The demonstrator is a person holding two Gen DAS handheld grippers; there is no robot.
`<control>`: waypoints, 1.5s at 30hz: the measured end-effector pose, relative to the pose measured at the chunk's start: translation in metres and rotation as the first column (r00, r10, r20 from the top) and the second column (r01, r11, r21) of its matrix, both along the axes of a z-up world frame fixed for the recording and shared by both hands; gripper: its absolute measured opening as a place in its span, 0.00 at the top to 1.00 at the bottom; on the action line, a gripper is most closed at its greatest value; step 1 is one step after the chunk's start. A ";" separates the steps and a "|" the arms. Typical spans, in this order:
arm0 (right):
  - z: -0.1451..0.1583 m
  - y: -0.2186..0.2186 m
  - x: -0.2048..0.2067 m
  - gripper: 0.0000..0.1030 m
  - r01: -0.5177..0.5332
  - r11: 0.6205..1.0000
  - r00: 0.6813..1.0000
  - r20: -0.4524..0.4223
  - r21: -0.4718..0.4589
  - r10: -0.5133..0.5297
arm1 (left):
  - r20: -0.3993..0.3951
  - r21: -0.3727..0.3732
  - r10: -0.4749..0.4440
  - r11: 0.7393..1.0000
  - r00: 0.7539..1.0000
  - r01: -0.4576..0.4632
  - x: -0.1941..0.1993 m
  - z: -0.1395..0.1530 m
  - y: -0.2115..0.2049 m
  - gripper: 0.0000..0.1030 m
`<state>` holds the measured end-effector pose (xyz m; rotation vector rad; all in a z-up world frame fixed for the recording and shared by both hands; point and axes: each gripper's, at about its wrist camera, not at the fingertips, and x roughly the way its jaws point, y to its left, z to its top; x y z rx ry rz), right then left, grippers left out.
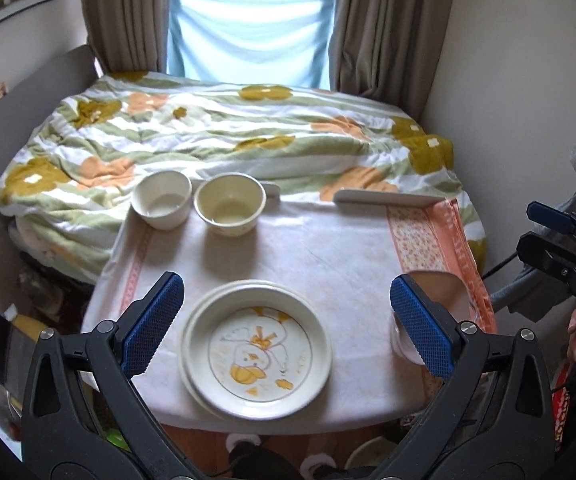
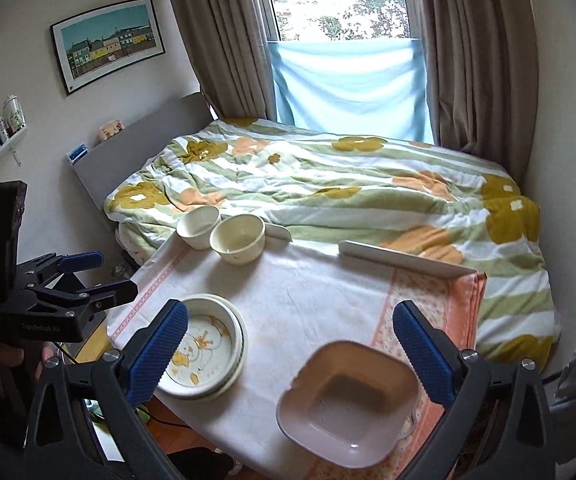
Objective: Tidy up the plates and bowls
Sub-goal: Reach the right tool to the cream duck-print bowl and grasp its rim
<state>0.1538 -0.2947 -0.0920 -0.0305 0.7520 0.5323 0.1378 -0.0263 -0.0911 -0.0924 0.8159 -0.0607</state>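
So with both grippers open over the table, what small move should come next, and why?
Probably lower the right gripper onto the near rim of the square bowl and close. Its jaws stand open right above that bowl, which sits alone at the table's near edge, apart from the two round bowls at the far side. The left gripper hovers open over the stacked plates.

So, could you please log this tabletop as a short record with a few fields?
surface: table under white cloth with orange border
near left: stacked cream plates, top one with yellow duck print
far left: two round cream bowls side by side, white-cream bowl and yellower bowl
near right: squarish pinkish-beige bowl, empty
left gripper: open, holding nothing
right gripper: open, holding nothing
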 end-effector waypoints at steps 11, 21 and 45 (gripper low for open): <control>0.015 0.118 0.100 0.01 -0.037 0.999 0.999 -0.037 -0.033 0.036 | -0.034 -0.011 -0.009 1.000 0.999 0.008 0.086 0.008 0.122 0.00; -0.079 0.179 0.204 0.15 -0.052 0.996 0.945 -0.325 -0.074 0.025 | -0.287 -0.237 -0.013 0.970 0.958 -0.058 0.181 -0.094 0.170 0.23; -0.215 0.217 0.285 0.86 -0.240 0.968 0.794 -0.588 -0.072 0.153 | -0.474 -0.283 0.104 0.922 0.874 -0.264 0.255 -0.219 0.144 0.89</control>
